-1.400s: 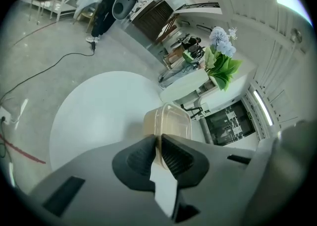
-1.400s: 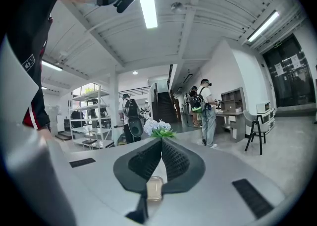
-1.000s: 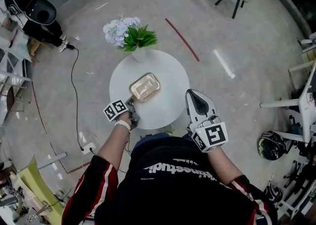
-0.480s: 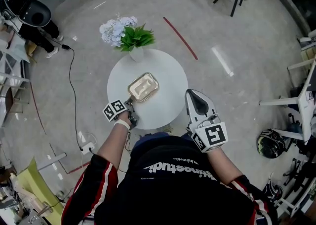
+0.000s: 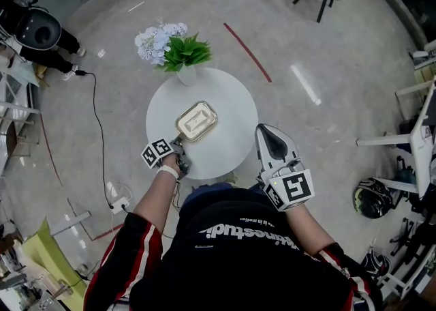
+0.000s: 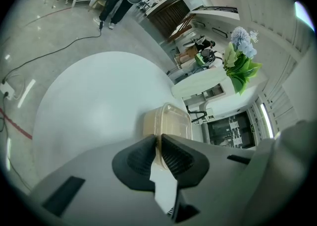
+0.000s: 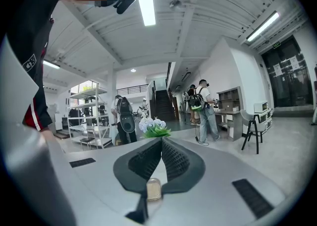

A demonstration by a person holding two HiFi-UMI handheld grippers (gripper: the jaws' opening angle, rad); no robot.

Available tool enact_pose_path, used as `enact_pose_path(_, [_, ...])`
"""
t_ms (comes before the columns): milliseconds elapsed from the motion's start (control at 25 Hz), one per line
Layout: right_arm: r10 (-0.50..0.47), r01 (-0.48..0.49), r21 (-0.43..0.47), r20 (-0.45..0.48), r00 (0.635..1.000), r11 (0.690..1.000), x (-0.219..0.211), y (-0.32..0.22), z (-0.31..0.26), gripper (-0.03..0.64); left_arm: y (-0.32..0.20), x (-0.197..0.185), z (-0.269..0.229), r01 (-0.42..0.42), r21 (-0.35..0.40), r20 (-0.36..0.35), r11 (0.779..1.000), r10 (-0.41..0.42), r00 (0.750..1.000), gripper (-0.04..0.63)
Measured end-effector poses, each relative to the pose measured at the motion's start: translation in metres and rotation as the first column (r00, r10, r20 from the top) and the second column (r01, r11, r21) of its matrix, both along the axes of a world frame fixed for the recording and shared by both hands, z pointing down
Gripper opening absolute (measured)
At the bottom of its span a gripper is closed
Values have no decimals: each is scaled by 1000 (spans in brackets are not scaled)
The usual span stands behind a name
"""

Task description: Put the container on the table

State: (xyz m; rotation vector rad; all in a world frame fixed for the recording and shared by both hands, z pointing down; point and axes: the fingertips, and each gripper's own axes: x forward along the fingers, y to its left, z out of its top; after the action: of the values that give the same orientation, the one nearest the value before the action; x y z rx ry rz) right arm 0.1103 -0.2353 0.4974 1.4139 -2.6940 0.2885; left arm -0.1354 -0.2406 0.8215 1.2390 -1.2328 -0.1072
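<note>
A clear plastic container (image 5: 196,121) with a beige lid lies on the round white table (image 5: 228,108), near its middle. My left gripper (image 5: 178,147) reaches it from the table's near left edge and is shut on the rim of the container (image 6: 168,123); in the left gripper view both black pads (image 6: 141,158) pinch its near edge. My right gripper (image 5: 270,140) hangs beside the table's right edge, pointing almost level. In the right gripper view its jaws (image 7: 161,141) meet at the tips with nothing between them.
A white vase of pale blue flowers and green leaves (image 5: 172,47) stands at the table's far edge. A black cable (image 5: 95,125) runs across the floor on the left. A person in black (image 5: 37,30) stands far left. Chairs and stands sit to the right (image 5: 415,146).
The container and my left gripper have shifted slightly on the table; my right gripper has stayed where it was. The person at the far left has moved away.
</note>
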Motion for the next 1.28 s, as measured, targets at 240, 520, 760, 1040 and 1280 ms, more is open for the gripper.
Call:
enact_pose_path(240, [-3, 3, -3, -4, 1000, 1000, 1, 0, 4, -2, 1, 3, 7, 19, -10, -40, 1000, -19, 999, 49])
enact_pose_path(520, [4, -4, -6, -7, 1000, 1000, 3, -2, 4, -2, 3, 3, 12, 37, -25, -68, 999, -39, 997, 49])
enact_pose_path(760, [5, -5, -7, -6, 1000, 1000, 3, -1, 3, -2, 2, 5, 11, 33, -26, -80, 999, -35, 996, 51])
enact_pose_path(1040, [6, -6, -11, -6, 1000, 1000, 1, -2, 5, -2, 1, 3, 12, 47, -19, -99, 999, -49, 994, 51])
enact_pose_path(1280, [0, 0, -6, -4, 1000, 1000, 0, -2, 4, -2, -1, 6, 7, 34, 11, -122, 999, -32, 992, 75])
